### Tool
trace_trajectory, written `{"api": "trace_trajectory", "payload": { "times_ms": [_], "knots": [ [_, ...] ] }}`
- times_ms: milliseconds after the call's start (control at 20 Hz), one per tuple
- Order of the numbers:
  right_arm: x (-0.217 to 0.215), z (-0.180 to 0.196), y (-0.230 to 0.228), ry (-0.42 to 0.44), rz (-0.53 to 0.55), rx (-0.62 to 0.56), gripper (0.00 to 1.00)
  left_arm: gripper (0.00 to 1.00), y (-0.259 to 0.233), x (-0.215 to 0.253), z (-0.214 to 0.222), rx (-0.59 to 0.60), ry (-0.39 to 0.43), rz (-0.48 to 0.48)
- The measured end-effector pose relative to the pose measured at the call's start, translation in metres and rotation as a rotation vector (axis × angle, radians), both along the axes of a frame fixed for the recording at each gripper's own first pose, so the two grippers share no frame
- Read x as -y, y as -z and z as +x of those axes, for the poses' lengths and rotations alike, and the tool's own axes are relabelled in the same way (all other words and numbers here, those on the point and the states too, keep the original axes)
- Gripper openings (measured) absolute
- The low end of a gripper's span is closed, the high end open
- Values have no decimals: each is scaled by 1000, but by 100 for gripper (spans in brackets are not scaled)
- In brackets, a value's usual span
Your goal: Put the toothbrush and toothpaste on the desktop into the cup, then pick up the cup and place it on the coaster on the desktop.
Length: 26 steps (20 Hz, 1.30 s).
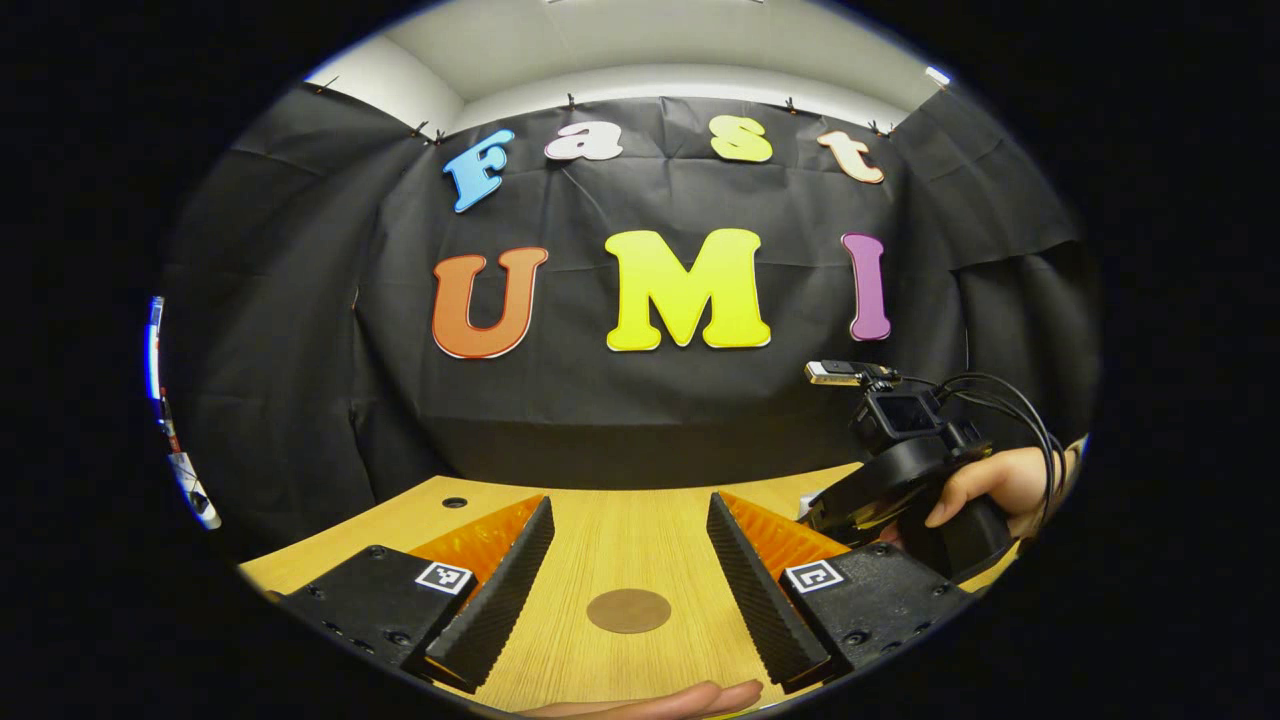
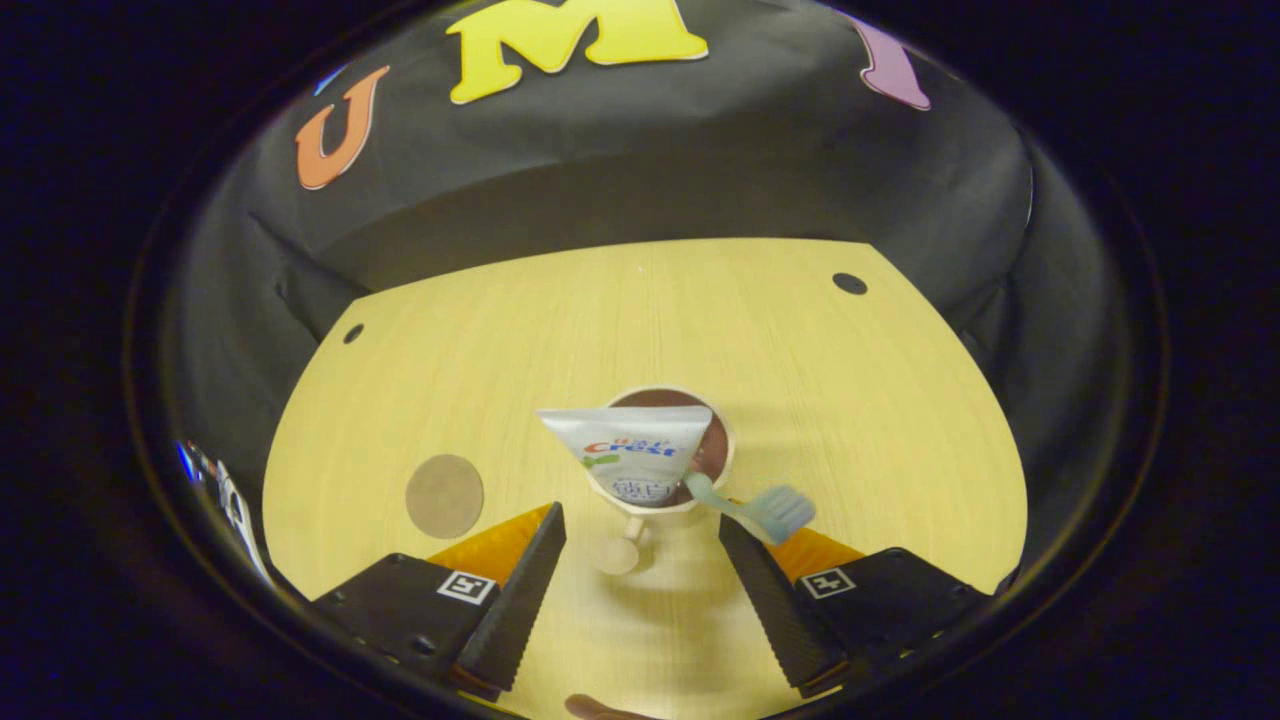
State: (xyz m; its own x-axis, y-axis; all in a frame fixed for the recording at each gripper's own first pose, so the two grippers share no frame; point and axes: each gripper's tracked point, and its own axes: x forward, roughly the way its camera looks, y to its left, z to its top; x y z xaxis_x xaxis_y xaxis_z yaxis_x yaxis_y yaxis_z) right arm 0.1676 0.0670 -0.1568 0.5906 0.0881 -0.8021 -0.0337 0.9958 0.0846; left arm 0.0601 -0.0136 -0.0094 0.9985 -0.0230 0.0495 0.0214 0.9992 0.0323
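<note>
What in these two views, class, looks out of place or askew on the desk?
Nothing is spilled or damaged. The toothpaste and toothbrush stand in the cup, the brush leaning far over the rim. The cup is on bare desktop, not on the coaster beside it. Both grippers are open.

Ahead of my tool: pale wooden desktop (image 1: 620, 540) with round cable holes (image 2: 850, 283), black cloth wall (image 1: 620, 400) behind, white ceiling (image 1: 640, 45) above.

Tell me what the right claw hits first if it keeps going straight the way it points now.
Most likely the cup, which sits dead ahead between the open right claw fingers, with the toothpaste and toothbrush standing in it. Depth is hard to judge here.
</note>
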Motion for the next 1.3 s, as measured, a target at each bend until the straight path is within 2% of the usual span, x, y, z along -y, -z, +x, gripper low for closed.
{"api": "trace_trajectory", "payload": {
  "times_ms": [100, 150, 250, 350, 450, 500, 550, 700, 800, 850, 1150, 1300],
  "knots": [
    [0, 0, 3, 28, -15, -59, 90, 98, 6, -3, 3, -19, 3, -12],
    [-3, 0, 5, 39, -13, -87, 84, 98, 10, -2, 5, -34, 3, -16],
    [-4, -1, 10, 61, -35, -134, 84, 100, 13, -7, 6, -54, -11, -19],
    [-1, -3, 12, 83, -88, -158, 82, 98, 12, -9, 7, -51, -18, -16],
    [-3, -8, 20, 101, -101, -200, 72, 98, 7, -9, 5, -36, -19, -14],
    [-3, -10, 26, 115, -101, -223, 70, 98, 5, -7, 4, -27, -16, -12],
    [-4, -12, 29, 133, -98, -247, 63, 98, 3, -7, 3, -17, -12, -12],
    [-6, -14, 35, 149, -89, -279, 51, 98, 2, -4, 2, -8, 1, -7],
    [-4, -15, 36, 158, -83, -281, 40, 97, 1, -4, 1, -4, 2, -7],
    [-6, -14, 39, 155, -87, -284, 26, 98, 1, -4, 2, -4, 3, -6],
    [-1, -16, 38, 123, -98, -285, 20, 97, 1, -5, 3, 0, 6, -7],
    [-3, -12, 34, 113, -94, -263, 20, 98, -1, -7, 3, 4, -1, -2]
  ]
}}
